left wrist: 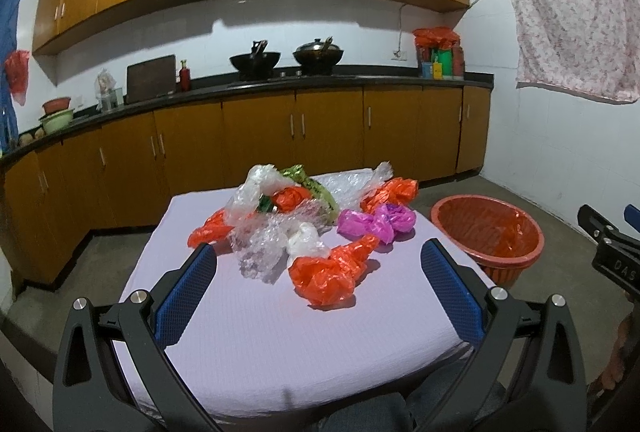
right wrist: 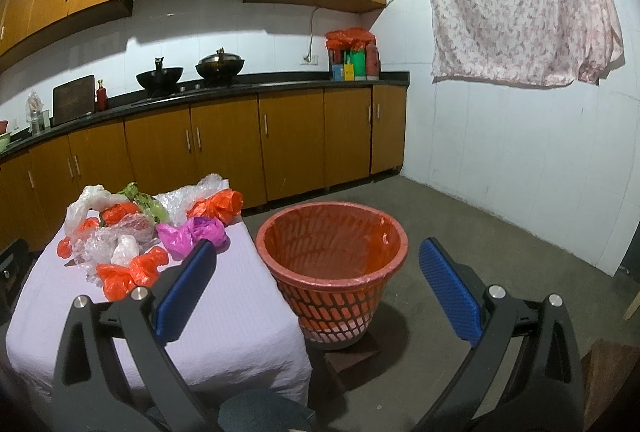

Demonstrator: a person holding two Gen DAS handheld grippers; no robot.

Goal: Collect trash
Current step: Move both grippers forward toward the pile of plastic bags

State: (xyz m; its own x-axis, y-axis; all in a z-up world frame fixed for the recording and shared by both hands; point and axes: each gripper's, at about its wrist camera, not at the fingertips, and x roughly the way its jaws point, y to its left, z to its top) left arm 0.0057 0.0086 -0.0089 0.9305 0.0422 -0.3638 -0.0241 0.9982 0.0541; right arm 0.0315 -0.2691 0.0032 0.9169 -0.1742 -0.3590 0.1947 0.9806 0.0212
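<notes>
The left gripper (left wrist: 318, 264) hangs with its jaws spread wide and empty over the near part of the table (left wrist: 248, 332). Just beyond its fingertips lies a crumpled orange bag (left wrist: 328, 272), its long axis running from near left to far right. The rest of the plastic trash (left wrist: 304, 208) sits farther back. The right gripper (right wrist: 318, 264) is also spread and empty, facing the orange basket (right wrist: 332, 256) on the floor, right of the table. The left gripper looks nearer the bag.

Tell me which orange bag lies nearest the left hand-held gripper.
The large crumpled orange bag at the front of the pile, between the gripper's open fingers. The other orange bags lie farther back on the table.
</notes>
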